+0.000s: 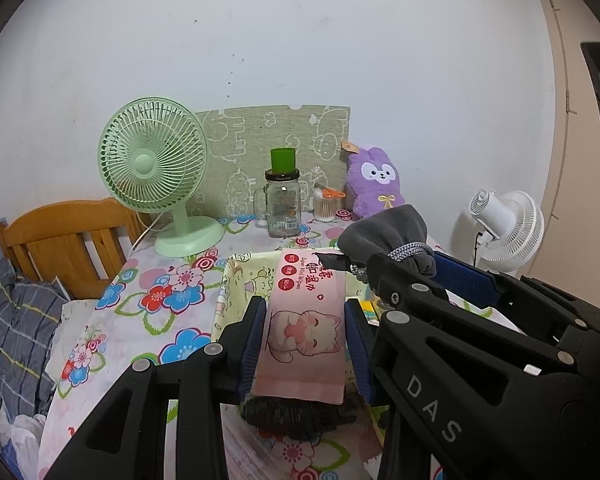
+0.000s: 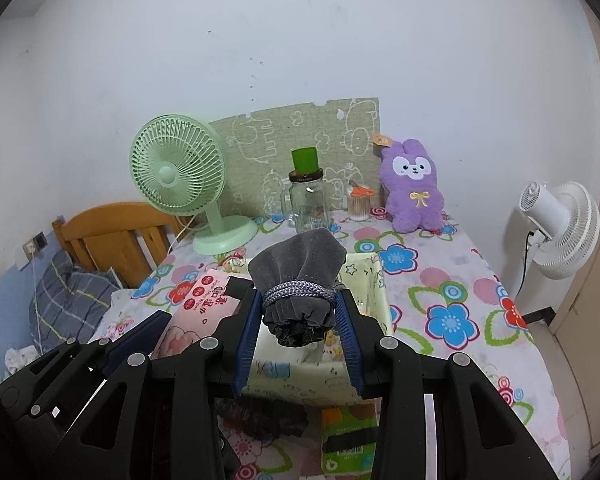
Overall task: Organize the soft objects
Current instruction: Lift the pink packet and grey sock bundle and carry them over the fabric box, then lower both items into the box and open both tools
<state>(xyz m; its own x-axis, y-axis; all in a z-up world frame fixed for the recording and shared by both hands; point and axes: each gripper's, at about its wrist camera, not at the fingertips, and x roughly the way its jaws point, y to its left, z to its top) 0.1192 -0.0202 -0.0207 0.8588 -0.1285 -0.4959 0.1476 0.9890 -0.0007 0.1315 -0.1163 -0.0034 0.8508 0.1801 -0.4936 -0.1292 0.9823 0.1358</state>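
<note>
My left gripper (image 1: 305, 312) is shut on a pink wet-wipes pack (image 1: 306, 320) with a cat picture, held above the pale yellow fabric basket (image 1: 236, 276). My right gripper (image 2: 298, 304) is shut on a grey drawstring pouch (image 2: 298, 264) at its tied neck, over the same basket (image 2: 374, 280). The pouch (image 1: 384, 236) and right gripper also show at the right of the left wrist view, close beside the wipes. The wipes pack (image 2: 198, 300) shows at the left of the right wrist view. A purple plush rabbit (image 2: 414, 184) sits at the back of the table.
On the flowered tablecloth (image 2: 452, 300) stand a green fan (image 1: 156, 172), a glass jar mug with a green cup on top (image 1: 283, 204) and a cotton-swab holder (image 2: 358, 202). A dark fuzzy item (image 1: 296, 412) and a green packet (image 2: 348, 440) lie near the front. A white fan (image 2: 560, 228) stands right; a bed (image 1: 16, 320) left.
</note>
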